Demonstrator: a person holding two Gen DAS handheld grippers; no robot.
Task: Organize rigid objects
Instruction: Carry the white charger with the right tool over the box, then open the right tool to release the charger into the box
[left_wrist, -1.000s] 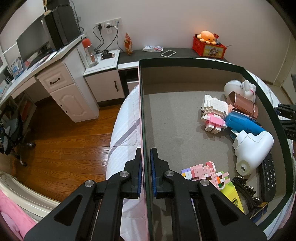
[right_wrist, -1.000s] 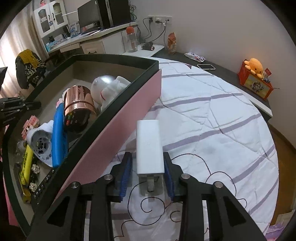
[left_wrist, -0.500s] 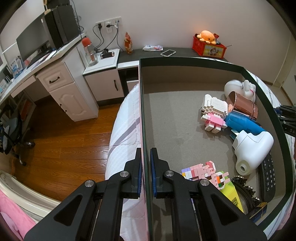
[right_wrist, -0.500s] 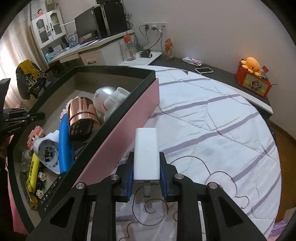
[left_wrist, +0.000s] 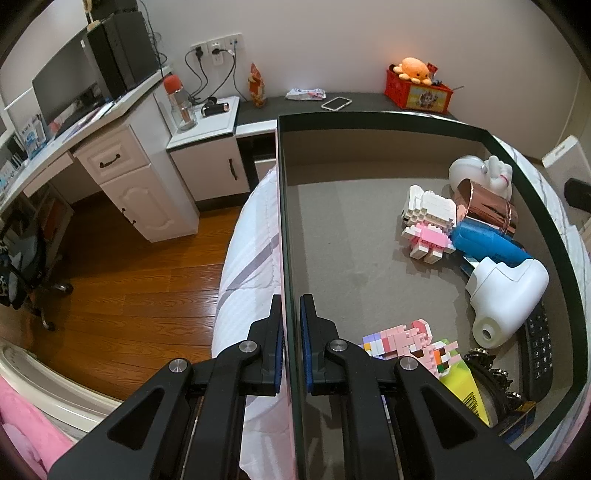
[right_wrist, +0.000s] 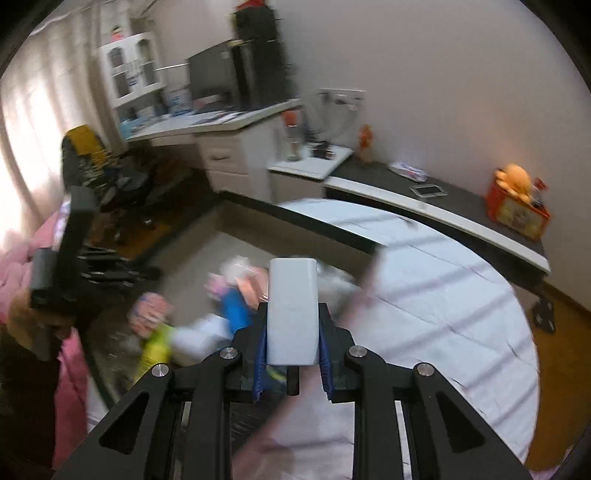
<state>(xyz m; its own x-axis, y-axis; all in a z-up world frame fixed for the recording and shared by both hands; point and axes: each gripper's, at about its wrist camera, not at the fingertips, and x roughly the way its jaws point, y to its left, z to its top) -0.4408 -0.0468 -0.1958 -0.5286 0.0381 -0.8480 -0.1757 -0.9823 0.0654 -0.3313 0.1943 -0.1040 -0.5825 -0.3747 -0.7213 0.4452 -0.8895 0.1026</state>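
Right gripper clamps white power bank above box; left gripper pinches box wall. Risk: shallow grip, bank slips onto toys.

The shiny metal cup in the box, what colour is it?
The shiny metal cup is rose-gold copper, clearest in the left wrist view.

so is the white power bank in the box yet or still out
Out: the right gripper holds the white power bank in the air above the box, not set down inside.
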